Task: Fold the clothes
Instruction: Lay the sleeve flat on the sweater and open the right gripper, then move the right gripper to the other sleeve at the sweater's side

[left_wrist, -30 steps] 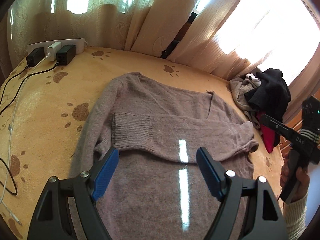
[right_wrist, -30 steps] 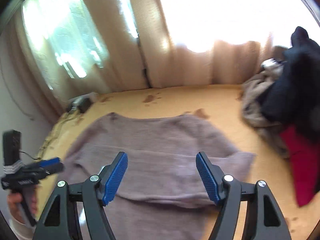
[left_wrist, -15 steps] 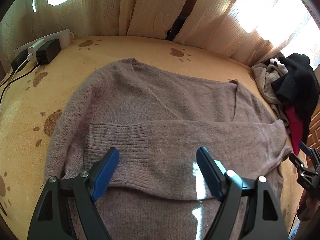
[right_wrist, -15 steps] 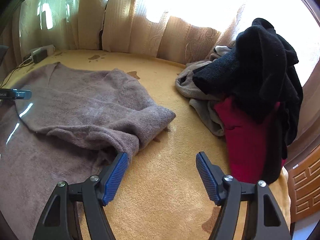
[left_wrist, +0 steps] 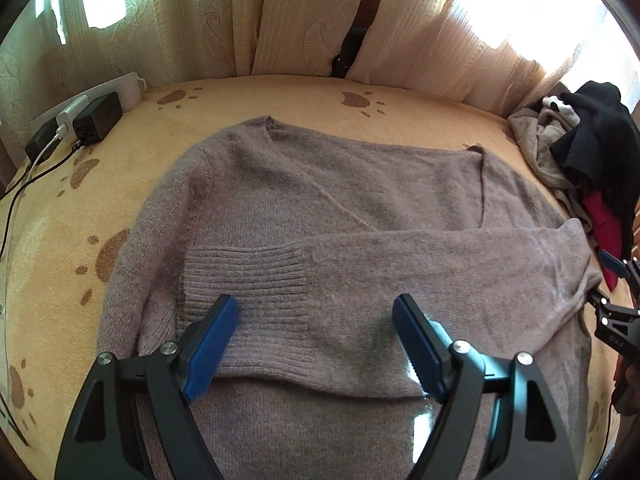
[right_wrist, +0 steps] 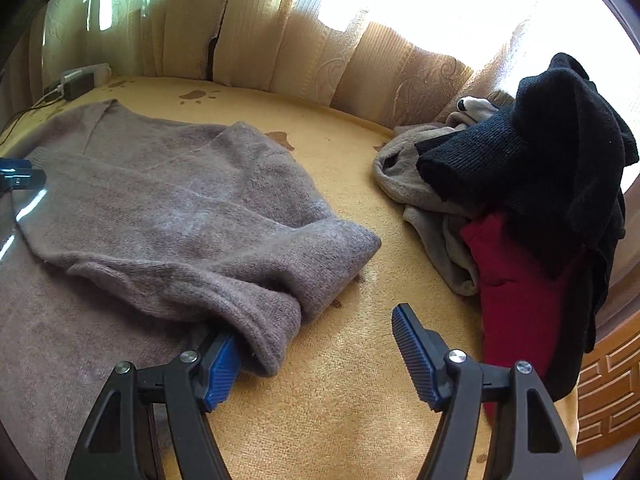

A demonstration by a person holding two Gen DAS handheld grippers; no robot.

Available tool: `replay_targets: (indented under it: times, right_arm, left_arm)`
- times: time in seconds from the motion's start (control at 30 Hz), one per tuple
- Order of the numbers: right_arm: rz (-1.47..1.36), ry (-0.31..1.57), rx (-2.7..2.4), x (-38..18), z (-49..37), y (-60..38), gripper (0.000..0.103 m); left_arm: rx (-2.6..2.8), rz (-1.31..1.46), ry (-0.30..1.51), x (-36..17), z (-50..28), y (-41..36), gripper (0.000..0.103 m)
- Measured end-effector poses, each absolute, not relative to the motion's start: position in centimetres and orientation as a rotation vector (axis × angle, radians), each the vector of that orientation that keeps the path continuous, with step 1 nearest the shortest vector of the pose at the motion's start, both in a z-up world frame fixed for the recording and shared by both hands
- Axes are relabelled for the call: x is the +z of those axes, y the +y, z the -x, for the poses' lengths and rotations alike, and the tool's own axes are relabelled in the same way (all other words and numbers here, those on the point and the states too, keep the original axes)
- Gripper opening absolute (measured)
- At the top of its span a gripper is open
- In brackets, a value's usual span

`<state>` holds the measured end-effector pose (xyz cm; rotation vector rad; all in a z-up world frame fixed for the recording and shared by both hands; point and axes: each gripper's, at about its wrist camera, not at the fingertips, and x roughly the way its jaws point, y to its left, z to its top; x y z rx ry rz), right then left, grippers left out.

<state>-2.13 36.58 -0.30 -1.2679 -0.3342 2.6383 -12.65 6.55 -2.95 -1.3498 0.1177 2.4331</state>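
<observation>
The left gripper (left_wrist: pixel 314 346) hangs low over the sweater with its blue-padded jaws spread wide and nothing between them. One second ago it looked at the garment from higher and farther back; now it has come down close to the ribbed cuff (left_wrist: pixel 244 280) of the sleeve that lies folded across the chest.

The right gripper (right_wrist: pixel 316 354) is also spread open and holds nothing. Its left pad touches, or is partly under, the rolled shoulder fold (right_wrist: pixel 276 312) at the right edge of the sweater; its right pad is over the bare blanket. One second ago this gripper faced the middle of the garment, so it has swung out to the right side.

The grey-brown knitted V-neck sweater (left_wrist: pixel 320 208) lies flat on the yellow blanket with brown paw prints (left_wrist: pixel 72 216). Its right sleeve is already laid across the body; the left sleeve still runs down along the left side.

In my judgement both tools have moved from looking to reaching, and the next grasp is probably at the right shoulder fold.

Far right lies a pile of black, grey and red clothes (right_wrist: pixel 532 184). Far left, black chargers sit in a white power strip (left_wrist: pixel 90 120). Cream curtains (left_wrist: pixel 280 20) hang behind.
</observation>
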Motion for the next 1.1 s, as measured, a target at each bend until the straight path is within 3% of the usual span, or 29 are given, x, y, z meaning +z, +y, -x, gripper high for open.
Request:
replay_targets:
  times: [0.4,0.5,0.63,0.83,0.9,1.1]
  right_arm:
    - [1.222,-0.103,2.559,0.6,-2.1,40.3,0.08]
    - [1.286,-0.158,2.579,-0.3,-2.6,39.4,0.08]
    - [1.234,-0.12,2.686,2.6,-4.2,39.4,0.08]
    - [1.35,0.346,2.93,6.3,-6.2,42.6,0.08]
    - [1.333,0.408,2.961,6.8,-6.8,43.5,0.08]
    - [1.314,0.907,2.915,4.4,-2.3,47.7,0.08]
  left_arm:
    - [2.425,1.33,0.178,-3.3,12.3,6.4,0.083]
    - [2.433,1.32,0.24,-3.4,11.9,6.6,0.083]
    - [2.433,1.313,0.244,-3.4,11.8,6.5,0.083]
    - [2.443,1.298,0.245,-3.4,11.8,6.5,0.084]
    - [2.446,1.296,0.245,-3.4,11.8,6.5,0.084]
    - [2.46,1.291,0.246,-3.4,11.7,6.7,0.085]
